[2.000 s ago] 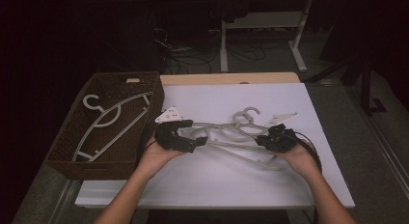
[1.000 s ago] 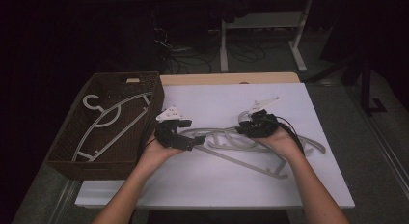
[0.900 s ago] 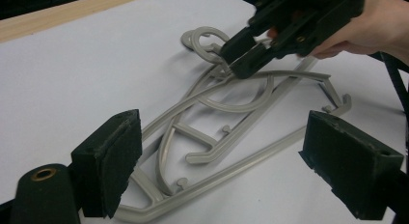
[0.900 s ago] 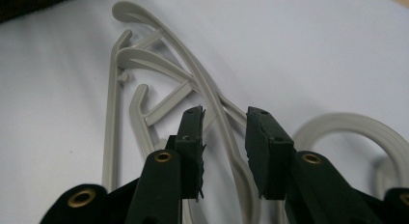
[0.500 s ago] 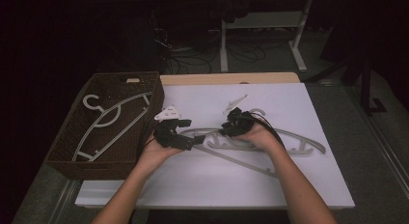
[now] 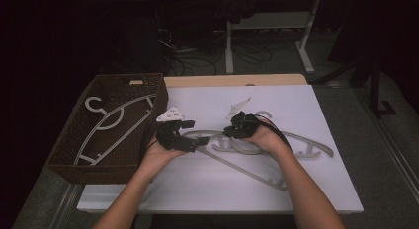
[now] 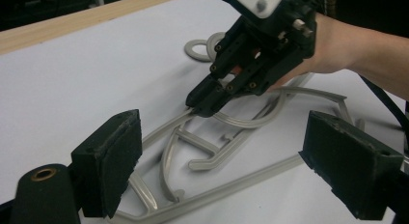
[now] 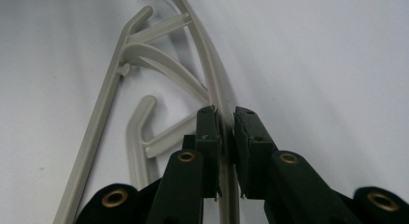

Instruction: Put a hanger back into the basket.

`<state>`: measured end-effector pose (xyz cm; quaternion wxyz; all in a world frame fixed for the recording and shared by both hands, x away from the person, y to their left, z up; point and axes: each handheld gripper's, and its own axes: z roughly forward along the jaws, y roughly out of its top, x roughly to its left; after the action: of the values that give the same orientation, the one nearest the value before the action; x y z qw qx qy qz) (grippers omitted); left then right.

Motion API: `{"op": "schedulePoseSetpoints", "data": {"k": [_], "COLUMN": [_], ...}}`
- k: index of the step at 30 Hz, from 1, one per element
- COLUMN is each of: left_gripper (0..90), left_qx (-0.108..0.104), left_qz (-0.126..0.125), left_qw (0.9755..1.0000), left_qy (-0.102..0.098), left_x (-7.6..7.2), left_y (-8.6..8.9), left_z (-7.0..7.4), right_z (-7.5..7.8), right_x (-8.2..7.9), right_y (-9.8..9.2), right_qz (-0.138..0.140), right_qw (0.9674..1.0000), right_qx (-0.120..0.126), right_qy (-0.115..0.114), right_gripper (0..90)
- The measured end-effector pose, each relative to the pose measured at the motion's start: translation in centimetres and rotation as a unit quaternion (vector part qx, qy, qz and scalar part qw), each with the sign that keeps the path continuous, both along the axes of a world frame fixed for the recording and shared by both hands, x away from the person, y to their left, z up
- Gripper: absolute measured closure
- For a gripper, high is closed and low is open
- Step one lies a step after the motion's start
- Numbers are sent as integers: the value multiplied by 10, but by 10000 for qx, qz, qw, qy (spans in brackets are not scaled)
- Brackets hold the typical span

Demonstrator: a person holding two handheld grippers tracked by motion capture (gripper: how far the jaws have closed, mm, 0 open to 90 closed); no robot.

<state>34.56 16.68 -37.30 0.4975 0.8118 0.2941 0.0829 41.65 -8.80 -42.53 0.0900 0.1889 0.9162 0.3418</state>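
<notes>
Two grey plastic hangers (image 6: 296, 142) lie overlapped on the white table top (image 6: 207, 189). My right gripper (image 6: 229, 132) is shut on the thin curved arm of one hanger (image 8: 208, 64), with the arm running up between its two pads. My left gripper (image 6: 190, 142) sits just left of the hangers with its jaws wide open. In the left gripper view the hanger ends (image 7: 212, 149) lie on the table between and beyond its pads (image 7: 108, 166), and the right gripper (image 7: 205, 99) pinches the arm farther off.
A brown woven basket (image 6: 89, 172) stands at the table's left edge with another grey hanger (image 6: 116, 123) inside. A wooden strip (image 6: 237, 80) runs along the far edge. Cables and a desk frame (image 6: 267, 31) stand on the dark floor behind.
My right gripper moved left from the hangers' right end to the left arm of the hanger and shut on it. The left gripper stayed put, open.
</notes>
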Motion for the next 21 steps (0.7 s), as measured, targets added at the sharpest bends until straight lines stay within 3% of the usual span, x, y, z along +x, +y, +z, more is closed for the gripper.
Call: {"op": "schedulePoseSetpoints", "data": {"k": [5,8,13,15,17,21], "left_gripper": [136,136,136,136,136,137], "left_qx": [-45,-66,-28,-7,18,48], "left_qz": [50,68,80,76,67,37], "left_qw": [10000,9999,10000,10000,10000,10000], "left_qy": [-47,-53,-29,-10,4,39], "left_x": [-1,-1,0,0,0,-1], "left_y": [4,5,5,5,5,2], "left_z": [5,6,5,4,2,0], "right_z": [7,10,-1,-8,-9,3], "right_x": [-11,-21,-35,-40,-45,-59], "right_y": [1,6,22,25,22,-3], "right_qz": [281,593,1072,1057,942,526], "right_qw": [9996,9981,9939,9940,9948,9964], "right_qx": [65,157,89,67,254,563], "right_qy": [6,49,252,281,304,352], "right_gripper": [802,802,800,785,740,773]}}
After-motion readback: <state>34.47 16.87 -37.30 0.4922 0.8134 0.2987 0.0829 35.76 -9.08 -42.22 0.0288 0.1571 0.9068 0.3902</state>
